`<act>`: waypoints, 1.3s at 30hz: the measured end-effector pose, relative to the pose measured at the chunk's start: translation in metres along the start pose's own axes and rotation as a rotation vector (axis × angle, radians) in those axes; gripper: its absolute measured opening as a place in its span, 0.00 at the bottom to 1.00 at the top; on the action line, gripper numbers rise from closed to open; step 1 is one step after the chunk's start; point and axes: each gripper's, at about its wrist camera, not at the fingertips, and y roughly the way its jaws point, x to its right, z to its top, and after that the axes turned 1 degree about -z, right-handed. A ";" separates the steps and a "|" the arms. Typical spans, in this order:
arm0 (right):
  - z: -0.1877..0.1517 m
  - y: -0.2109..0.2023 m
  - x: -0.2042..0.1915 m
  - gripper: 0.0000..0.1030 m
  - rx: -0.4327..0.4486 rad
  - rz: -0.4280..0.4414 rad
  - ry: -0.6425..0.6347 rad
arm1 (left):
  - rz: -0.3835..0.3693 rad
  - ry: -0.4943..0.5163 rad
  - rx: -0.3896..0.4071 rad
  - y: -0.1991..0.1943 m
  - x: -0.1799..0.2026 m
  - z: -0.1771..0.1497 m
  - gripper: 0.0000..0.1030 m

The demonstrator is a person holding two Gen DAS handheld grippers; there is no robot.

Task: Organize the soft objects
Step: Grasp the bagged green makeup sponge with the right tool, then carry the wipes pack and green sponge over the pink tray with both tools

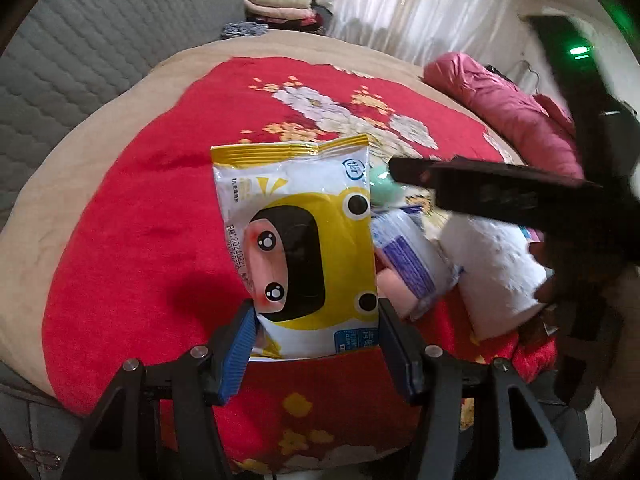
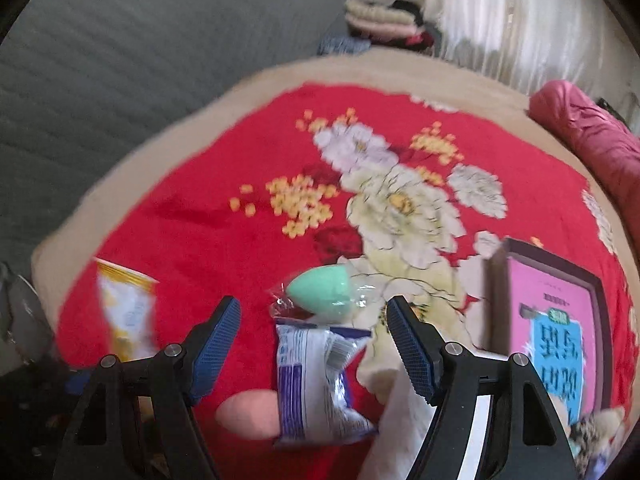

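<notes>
Left gripper (image 1: 316, 344) fingers (image 1: 240, 350) are clamping the yellow wipes packet (image 1: 304, 240), holding it above the red floral blanket (image 1: 140, 220). Right gripper (image 2: 314, 344) fingers are standing apart, gripping nothing — hovering over the blue-white pack (image 2: 316, 384), green sponge egg (image 2: 320, 290) and pink sponge egg (image 2: 248, 416) — pink box (image 2: 560, 332) lying beside.

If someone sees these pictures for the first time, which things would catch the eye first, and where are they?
First, the yellow wipes pack with a cartoon face, clamped between the pads of the left gripper above the red flowered blanket. Next, the green sponge and a blue-white packet lie on the blanket between the open fingers of the right gripper. A pink box sits to their right.
</notes>
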 end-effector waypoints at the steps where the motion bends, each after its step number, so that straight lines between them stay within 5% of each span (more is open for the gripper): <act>1: 0.003 0.009 -0.002 0.74 -0.016 -0.012 -0.015 | 0.001 -0.012 0.004 0.000 -0.005 0.001 0.57; 11: 0.009 0.069 -0.003 0.74 -0.148 -0.046 -0.055 | -0.041 -0.062 -0.006 0.007 -0.024 0.005 0.57; 15: 0.007 0.078 -0.006 0.53 -0.153 -0.038 -0.061 | -0.052 -0.053 -0.022 0.010 -0.022 0.003 0.57; 24: 0.004 0.057 -0.003 0.48 -0.048 -0.011 -0.006 | -0.056 -0.035 -0.027 0.016 -0.019 0.005 0.57; 39: -0.019 -0.057 0.016 0.49 0.177 -0.020 0.081 | -0.060 0.035 0.026 0.008 0.000 0.006 0.57</act>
